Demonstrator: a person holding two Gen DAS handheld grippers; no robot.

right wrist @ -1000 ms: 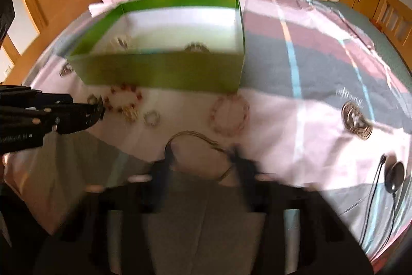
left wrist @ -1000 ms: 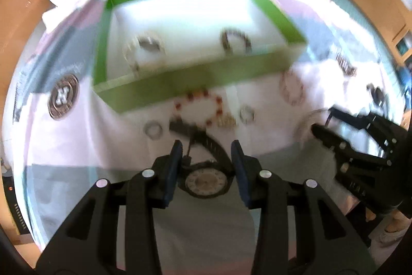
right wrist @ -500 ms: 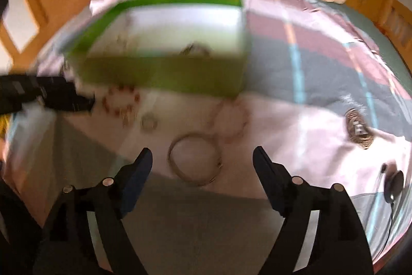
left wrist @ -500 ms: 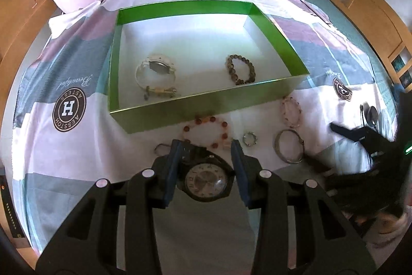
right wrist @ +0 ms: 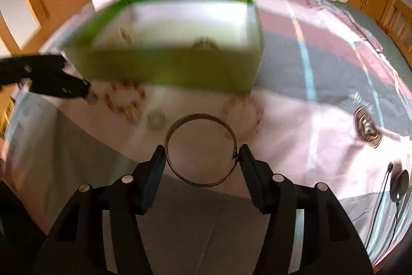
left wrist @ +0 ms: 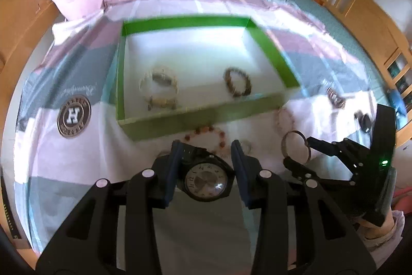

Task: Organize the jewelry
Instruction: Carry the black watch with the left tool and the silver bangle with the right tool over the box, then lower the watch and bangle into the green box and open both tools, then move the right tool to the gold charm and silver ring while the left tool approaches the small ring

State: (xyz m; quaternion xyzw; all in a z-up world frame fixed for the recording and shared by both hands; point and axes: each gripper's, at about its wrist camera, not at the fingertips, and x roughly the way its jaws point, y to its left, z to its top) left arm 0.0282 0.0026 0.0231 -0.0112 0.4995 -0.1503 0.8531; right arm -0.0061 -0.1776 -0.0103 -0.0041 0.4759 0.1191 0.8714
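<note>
Two bracelets are seen inside the green box (left wrist: 200, 115) on the bed: a pale one (left wrist: 159, 88) at the left and a dark beaded one (left wrist: 238, 85) at the right (blurred). A black watch (left wrist: 206, 181) is clamped between the fingers of the left gripper (left wrist: 206, 159). A metal bangle (right wrist: 200, 150) is pinched across its width by the right gripper (right wrist: 200, 156), just before the box

Right hand-held gripper (right wrist: 200, 156) has closed around the bangle (right wrist: 200, 150).
</note>
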